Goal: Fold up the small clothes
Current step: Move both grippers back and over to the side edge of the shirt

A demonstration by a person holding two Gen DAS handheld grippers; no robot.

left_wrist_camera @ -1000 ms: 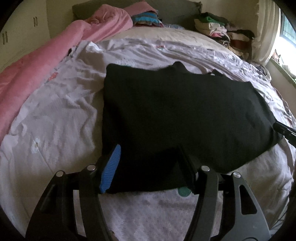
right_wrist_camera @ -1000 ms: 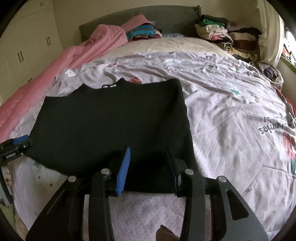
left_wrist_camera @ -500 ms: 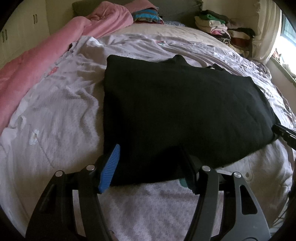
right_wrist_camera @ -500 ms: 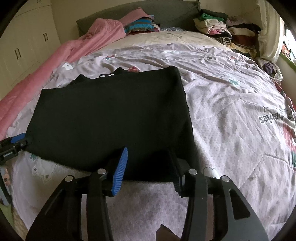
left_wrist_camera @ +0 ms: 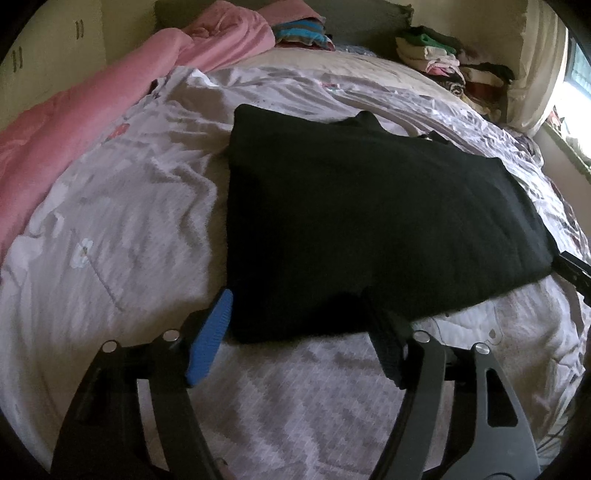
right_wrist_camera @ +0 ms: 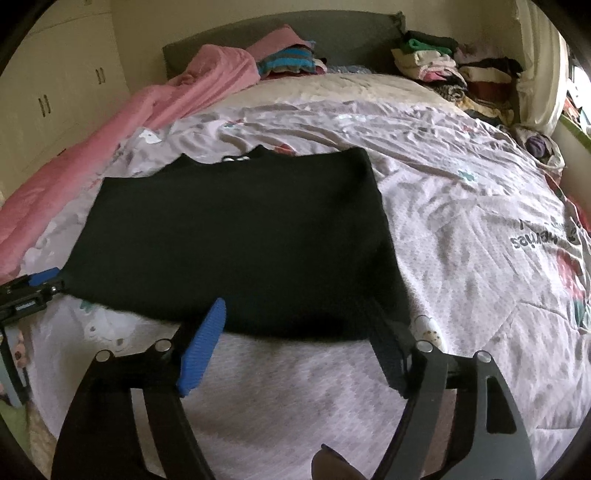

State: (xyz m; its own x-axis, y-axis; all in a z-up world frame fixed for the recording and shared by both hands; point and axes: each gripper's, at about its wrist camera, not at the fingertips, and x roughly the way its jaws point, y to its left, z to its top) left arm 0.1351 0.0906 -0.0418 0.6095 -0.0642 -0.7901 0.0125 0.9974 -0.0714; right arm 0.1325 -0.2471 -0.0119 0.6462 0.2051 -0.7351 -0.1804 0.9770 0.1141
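- The black sweater lies spread flat on the bed's pale floral quilt, neckline toward the headboard and hem edge toward the cameras; in the right wrist view the same garment sits left of the middle of the bed.
- The left hand-held gripper is released, its jaws spread wide on either side of the sweater's near left corner; the blue pad sits just outside the cloth edge and the dark finger lies at the hem. Neither visibly pinches fabric.
- The right hand-held gripper is likewise released, jaws wide apart at the sweater's near right hem, with the blue pad beside the edge and the dark finger near the corner.
- Each gripper shows at the rim of the other's view, at the opposite hem corner.
- A pink blanket is bunched along the left side of the bed.
- Folded striped clothes rest by the grey headboard, and a heap of mixed clothes is piled at the far right corner.
- Cream cupboard doors stand on the left wall.
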